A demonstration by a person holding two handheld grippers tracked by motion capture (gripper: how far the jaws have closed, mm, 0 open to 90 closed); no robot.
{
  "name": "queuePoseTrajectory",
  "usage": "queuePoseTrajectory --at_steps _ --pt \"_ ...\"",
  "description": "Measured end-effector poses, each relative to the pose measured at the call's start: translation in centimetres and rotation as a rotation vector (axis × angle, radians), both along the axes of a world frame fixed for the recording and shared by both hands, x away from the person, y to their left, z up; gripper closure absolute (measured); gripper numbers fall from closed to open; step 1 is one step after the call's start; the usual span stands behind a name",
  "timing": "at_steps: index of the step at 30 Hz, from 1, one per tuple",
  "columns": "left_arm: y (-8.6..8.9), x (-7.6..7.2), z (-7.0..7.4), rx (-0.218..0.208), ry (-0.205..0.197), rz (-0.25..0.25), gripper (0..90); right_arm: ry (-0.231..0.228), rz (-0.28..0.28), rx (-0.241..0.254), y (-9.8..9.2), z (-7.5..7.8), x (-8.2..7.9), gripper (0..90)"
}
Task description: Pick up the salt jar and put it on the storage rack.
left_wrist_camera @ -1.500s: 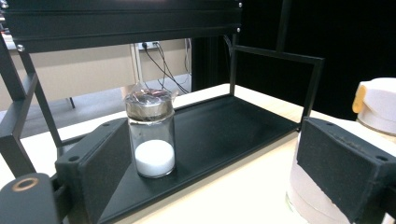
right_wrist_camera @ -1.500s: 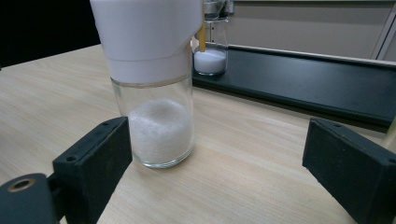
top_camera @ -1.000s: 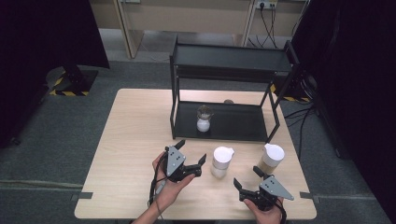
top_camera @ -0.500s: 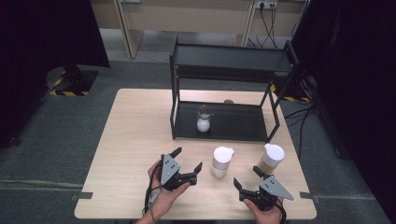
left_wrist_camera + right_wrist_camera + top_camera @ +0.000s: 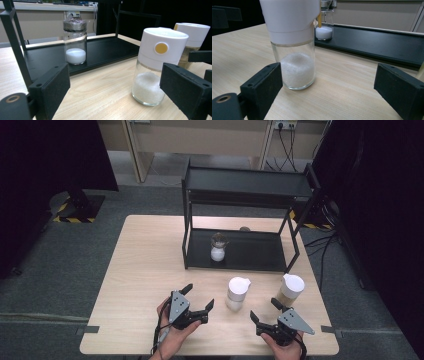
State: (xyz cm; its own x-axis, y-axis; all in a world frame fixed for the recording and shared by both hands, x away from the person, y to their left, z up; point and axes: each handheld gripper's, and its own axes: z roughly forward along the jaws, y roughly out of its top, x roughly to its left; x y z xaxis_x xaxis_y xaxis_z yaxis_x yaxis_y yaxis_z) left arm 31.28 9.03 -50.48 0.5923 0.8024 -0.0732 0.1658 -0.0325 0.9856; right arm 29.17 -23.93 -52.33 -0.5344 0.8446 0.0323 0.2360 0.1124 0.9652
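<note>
One clear glass shaker jar w/ a steel cap and white powder (image 5: 218, 248) already stands upright on the lower tray of the black metal two-tier rack (image 5: 300, 190). Two left on the light wood table (image 5: 145, 265), in front of the rack: the glass jar w/ tall white lid and white granules (image 5: 237, 293), and the white-lidded jar w/ yellowish contents (image 5: 291, 289) to its right, near but apart. So I'd judge roughly a third done, neither table jar gripped yet.

My left gripper (image 5: 199, 303) sits low over the table near the front edge, jaws wide open and empty, pointing toward the white-granule jar (image 5: 156, 67), just short of it. My right gripper (image 5: 264, 310) is low too, by the front-right corner, jaws spread wide w/ nothing between; the same jar (image 5: 294, 47) stands ahead, off to one side.
</note>
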Motion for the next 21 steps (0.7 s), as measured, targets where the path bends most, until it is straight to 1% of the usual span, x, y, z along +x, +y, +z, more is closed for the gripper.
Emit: queuePoseTrajectory --at_steps 3,10,12,17,19,21 --pt "0.1 -0.1 -0.6 0.006 0.005 0.001 8.8 0.000 0.002 -0.001 0.0 0.0 0.0 8.4" --pt "0.1 -0.1 -1.3 0.009 0.006 0.004 8.8 0.000 0.005 -0.003 0.0 0.0 0.0 8.4" --pt "0.2 -0.1 -1.6 0.007 0.013 0.006 8.8 0.001 0.005 -0.003 0.0 0.0 0.0 8.4" --pt "0.2 -0.1 -2.4 0.024 0.020 0.008 8.9 0.000 0.005 -0.003 0.0 0.0 0.0 8.4" --pt "0.1 -0.1 -2.4 0.028 0.016 0.008 9.1 0.001 0.007 -0.004 0.0 0.0 0.0 8.4" --pt "0.2 0.0 -2.4 0.017 0.019 0.009 9.0 0.001 0.007 -0.004 0.0 0.0 0.0 8.4"
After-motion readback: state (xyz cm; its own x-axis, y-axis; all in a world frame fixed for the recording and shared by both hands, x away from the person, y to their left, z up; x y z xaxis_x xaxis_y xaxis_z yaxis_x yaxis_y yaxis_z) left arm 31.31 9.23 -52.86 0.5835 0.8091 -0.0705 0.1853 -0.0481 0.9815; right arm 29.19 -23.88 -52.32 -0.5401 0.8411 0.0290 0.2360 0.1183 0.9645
